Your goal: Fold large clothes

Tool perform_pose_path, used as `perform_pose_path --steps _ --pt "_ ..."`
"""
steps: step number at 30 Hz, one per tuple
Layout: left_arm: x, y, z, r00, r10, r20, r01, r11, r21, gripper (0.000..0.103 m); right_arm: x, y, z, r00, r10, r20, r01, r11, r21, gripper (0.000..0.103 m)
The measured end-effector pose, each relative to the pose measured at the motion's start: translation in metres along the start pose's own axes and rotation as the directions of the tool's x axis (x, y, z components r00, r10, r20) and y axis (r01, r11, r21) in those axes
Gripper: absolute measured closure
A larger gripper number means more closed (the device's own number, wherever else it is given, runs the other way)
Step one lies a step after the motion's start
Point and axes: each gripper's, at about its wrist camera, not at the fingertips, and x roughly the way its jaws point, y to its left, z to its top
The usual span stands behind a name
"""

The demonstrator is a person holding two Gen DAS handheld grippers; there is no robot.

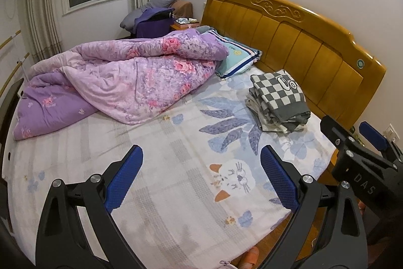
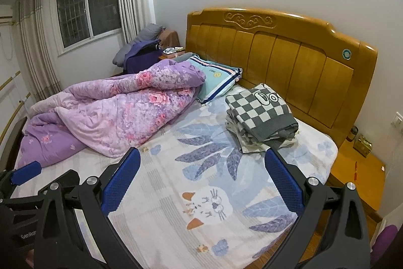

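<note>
I hold both tools above the near edge of the bed, over the pale sheet printed with blue leaves and a cat face (image 1: 176, 143). The left gripper (image 1: 201, 178) has its blue-padded fingers spread wide with nothing between them; the right gripper (image 2: 201, 180) is likewise spread and empty.

The task's thing is the stack of folded clothes topped by a grey-and-white checkered knit garment (image 2: 259, 115). It rests on the sheet near the carved orange-brown wooden headboard (image 2: 289, 54), well apart from both grippers and just beside the striped teal pillow (image 2: 216, 82).

Handling judgement: the knit looks soft, limp and moderately heavy for cloth; it will sag and stretch when lifted by one point. I cannot tell from here how many pieces lie under it. I recommend pinching the top garment at two corners of its near ribbed hem, one per gripper, to keep it level.

The crumpled purple floral quilt (image 1: 126, 77) occupies the far side of the bed.
</note>
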Motion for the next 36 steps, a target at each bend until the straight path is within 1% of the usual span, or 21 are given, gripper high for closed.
perform_pose_path --steps 7,13,22,26,36 --pt "-0.0001 0.0006 -0.0031 1.000 0.006 0.015 -0.006 1.000 0.004 0.008 -0.0011 0.0003 -0.0010 1.000 0.001 0.001 -0.001 1.000 0.000 0.008" --pt "-0.0024 0.0006 -0.0051 1.000 -0.007 0.023 0.006 1.000 0.012 0.008 -0.0005 0.0007 -0.0025 1.000 -0.005 0.007 0.005 1.000 -0.003 0.008" --pt "-0.0044 -0.0006 -0.0050 1.000 -0.006 0.014 0.006 1.000 0.014 0.008 0.0012 0.0000 -0.0027 1.000 -0.005 0.000 0.005 1.000 0.001 0.008" --pt "-0.0037 -0.0014 -0.0057 1.000 -0.007 0.011 0.007 1.000 0.015 0.008 0.0007 0.0005 -0.0061 1.000 -0.001 -0.017 0.002 1.000 0.019 0.008" --pt "-0.0038 -0.0015 -0.0059 1.000 -0.009 0.012 0.009 1.000 0.017 0.008 -0.0023 0.0019 -0.0088 1.000 -0.002 -0.018 0.002 1.000 0.027 0.008"
